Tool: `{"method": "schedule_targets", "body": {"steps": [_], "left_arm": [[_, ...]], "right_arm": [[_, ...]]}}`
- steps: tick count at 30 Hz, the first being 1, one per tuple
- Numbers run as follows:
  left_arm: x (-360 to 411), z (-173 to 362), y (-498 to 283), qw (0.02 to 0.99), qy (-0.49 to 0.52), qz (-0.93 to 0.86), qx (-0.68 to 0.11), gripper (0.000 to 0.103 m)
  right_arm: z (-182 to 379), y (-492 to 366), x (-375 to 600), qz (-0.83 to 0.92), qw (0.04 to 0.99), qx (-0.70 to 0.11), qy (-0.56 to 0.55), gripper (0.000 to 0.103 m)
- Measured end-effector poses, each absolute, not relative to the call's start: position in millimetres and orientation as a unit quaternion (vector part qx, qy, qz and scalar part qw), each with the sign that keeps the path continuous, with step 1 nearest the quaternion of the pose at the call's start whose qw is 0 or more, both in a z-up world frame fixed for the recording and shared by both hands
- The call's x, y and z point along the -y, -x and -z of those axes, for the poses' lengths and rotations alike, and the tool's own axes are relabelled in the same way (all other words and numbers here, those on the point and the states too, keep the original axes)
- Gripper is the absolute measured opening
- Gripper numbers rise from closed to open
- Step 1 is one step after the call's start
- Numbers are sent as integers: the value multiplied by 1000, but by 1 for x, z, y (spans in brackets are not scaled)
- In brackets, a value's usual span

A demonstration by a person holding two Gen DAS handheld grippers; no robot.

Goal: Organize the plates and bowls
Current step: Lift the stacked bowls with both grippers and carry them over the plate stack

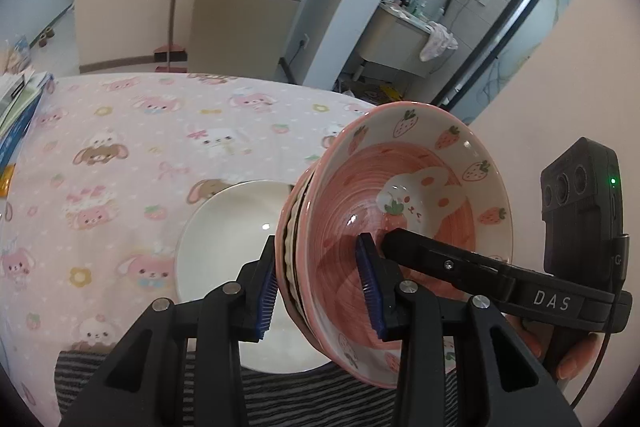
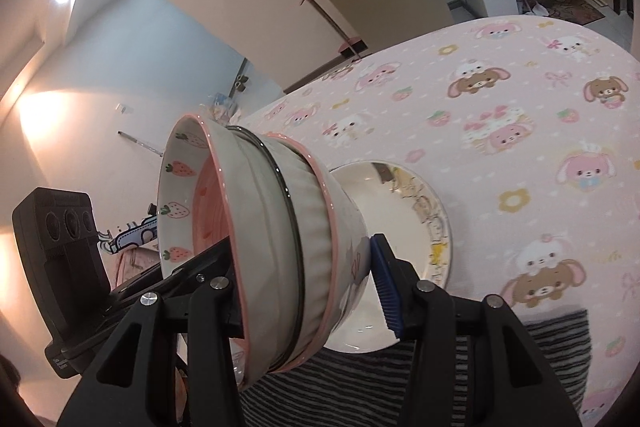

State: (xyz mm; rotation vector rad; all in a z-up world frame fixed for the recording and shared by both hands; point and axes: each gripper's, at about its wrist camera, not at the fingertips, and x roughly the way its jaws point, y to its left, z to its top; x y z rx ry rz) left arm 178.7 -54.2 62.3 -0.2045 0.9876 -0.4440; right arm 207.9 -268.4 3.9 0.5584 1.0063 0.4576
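While both hand-held grippers, left [image 1: 320,291] and right [image 2: 308,291], clamp the stacked bowls [image 1: 400,211] tipped on edge above the white plate [image 1: 232,227] on the tabletop [image 1: 120,147], a loosened squeeze could spill them.

Left gripper [image 1: 320,297] and right gripper [image 2: 312,287] — both clamped, angled downward
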Motion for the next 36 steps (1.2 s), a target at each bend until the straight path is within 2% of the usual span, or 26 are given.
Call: {"method": "schedule_targets", "body": {"steps": [7,21,36], "left_arm": [[35,-49,-175,860,89,211,-456,39],[29,-1,-196,836,105,213,-494,39],[36,18,-204,836,92,215,-497,39]], "right_arm": [[12,-213,250,-235,809,-474,-258,47],[51,-225,239,-222,788,-517,-250,47],[70,-236,243,-219,776,-534,-255,48]]}}
